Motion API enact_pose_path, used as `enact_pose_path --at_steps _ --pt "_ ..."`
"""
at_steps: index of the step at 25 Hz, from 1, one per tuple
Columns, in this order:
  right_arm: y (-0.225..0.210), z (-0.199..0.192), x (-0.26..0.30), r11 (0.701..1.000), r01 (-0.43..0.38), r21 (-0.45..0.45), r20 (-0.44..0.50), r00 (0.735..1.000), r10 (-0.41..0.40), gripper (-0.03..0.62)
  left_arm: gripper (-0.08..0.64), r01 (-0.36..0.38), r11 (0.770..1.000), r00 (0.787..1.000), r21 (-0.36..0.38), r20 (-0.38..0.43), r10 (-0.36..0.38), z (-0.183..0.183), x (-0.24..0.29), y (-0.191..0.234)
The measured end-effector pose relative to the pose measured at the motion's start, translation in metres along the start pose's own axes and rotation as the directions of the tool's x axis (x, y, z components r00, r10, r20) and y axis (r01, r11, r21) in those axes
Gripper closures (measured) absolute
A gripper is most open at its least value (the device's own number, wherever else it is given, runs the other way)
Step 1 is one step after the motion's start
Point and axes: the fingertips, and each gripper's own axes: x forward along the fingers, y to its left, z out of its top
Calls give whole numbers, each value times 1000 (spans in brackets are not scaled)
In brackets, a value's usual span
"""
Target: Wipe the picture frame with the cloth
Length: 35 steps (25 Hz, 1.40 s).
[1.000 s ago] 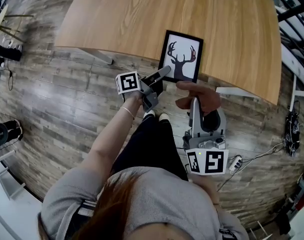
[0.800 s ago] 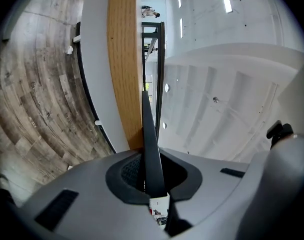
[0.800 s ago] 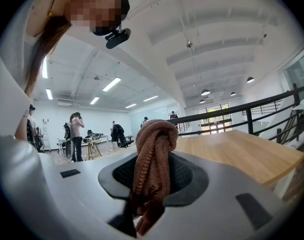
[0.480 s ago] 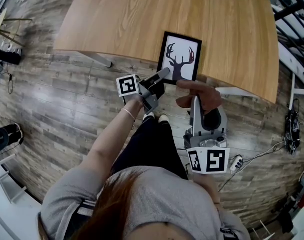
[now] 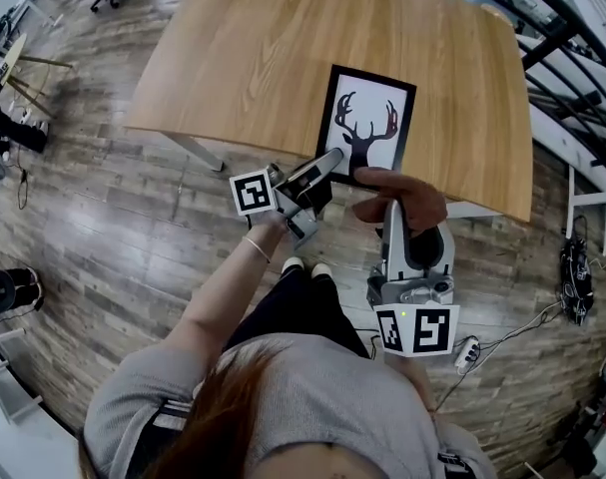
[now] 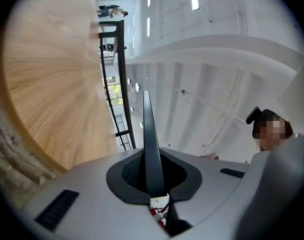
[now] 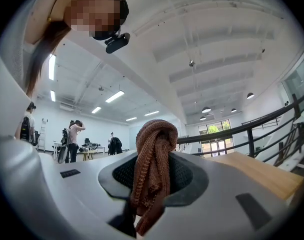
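Open-plan lab or workshop hall, wood-plank floor (image 5: 113, 198), ceiling strip lights (image 7: 115, 96), black railing (image 7: 262, 121), distant workbench (image 7: 87, 151).

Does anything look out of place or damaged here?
Nothing damaged or spilled. The picture frame is slightly askew, pinched at its lower corner by the left gripper; the right gripper holds the cloth bunched.

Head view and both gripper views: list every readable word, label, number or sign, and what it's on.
No readable text anywhere.
The picture frame shows a deer silhouette, no words.
The left claw and right claw bear square marker patterns, not letters or digits.
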Motion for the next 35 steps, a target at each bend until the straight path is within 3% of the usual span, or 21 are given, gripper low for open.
enact_pose_path --at_steps 6,11,15,21,29,32,35 --pt "7 63 -9 999 -30 -38 134 990 35 459 532 130 979 991 156 -31 -126 16 42 -82" --pt "23 101 -10 996 -51 -67 213 975 65 459 532 229 935 973 272 -45 -225 37 59 -142" --pt "33 119 -13 995 -53 -89 250 965 74 459 532 286 883 957 371 -59 -285 45 56 -183" --pt "37 127 -13 993 -75 -86 274 957 96 459 532 313 838 947 447 -84 -310 44 56 -200" --pt "35 173 -13 984 -79 -163 355 925 133 459 538 326 855 929 403 32 -369 46 52 -213" --pt "34 179 -14 981 -78 -178 360 923 138 459 540 345 863 912 369 86 -402 49 50 -219" --pt "30 187 -15 977 -71 -203 361 922 142 459 540 335 863 910 379 109 -401 47 49 -224"
